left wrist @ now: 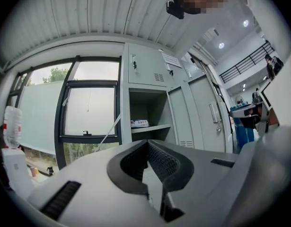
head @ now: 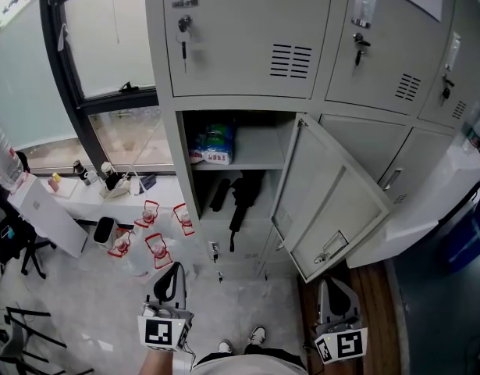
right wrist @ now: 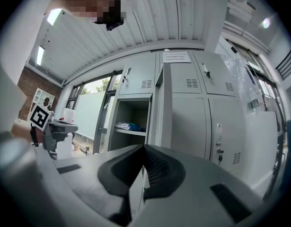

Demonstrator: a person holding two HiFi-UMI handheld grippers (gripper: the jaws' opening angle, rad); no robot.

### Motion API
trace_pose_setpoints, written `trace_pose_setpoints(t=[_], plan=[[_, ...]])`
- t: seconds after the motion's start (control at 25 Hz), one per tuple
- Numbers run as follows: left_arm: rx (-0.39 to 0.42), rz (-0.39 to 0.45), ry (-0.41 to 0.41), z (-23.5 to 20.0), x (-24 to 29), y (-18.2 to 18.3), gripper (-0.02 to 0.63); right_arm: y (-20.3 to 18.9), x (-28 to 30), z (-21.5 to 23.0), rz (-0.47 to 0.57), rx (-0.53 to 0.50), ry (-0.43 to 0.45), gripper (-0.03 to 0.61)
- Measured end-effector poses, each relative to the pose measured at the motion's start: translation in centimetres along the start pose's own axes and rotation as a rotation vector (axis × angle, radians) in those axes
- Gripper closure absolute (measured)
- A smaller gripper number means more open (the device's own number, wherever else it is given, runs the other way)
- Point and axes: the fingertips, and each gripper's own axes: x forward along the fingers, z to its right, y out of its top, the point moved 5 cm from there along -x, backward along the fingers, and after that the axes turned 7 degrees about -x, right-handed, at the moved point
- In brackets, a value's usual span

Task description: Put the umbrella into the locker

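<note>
The grey locker (head: 177, 162) stands open in front of me, its door (head: 333, 201) swung out to the right. A black umbrella (head: 243, 195) lies in the lower compartment, under the shelf, with a second black piece (head: 220, 195) beside it on the left. My left gripper (head: 171, 276) is low in the head view, shut and empty, apart from the locker. My right gripper (head: 336, 295) hangs below the door's lower corner, shut with nothing in it. The left gripper view shows the closed jaw tips (left wrist: 147, 143) before the open locker (left wrist: 145, 112). In the right gripper view the jaw tips (right wrist: 144, 148) meet near the door's edge (right wrist: 166, 108).
A blue and white packet (head: 215, 143) lies on the locker's shelf. Several clear bottles with red labels (head: 150, 233) stand on the floor left of the locker. Small items (head: 107, 180) sit on the window sill. Closed lockers with keys (head: 184, 30) are above and to the right.
</note>
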Motion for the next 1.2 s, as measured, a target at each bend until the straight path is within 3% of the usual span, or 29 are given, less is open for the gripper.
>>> trace_pose_setpoints(t=[0.56,1.2], plan=[[-0.052,-0.001,-0.031,0.5,-0.5,-0.4,0.592,0.2,-0.8,-0.5,-0.008,-0.007,-0.018,0.563],[-0.055,-0.006,-0.026,-0.2,-2.0,-0.7,0.592,0.2,-0.9,-2.0,-0.027,-0.01,0.014,0.563]])
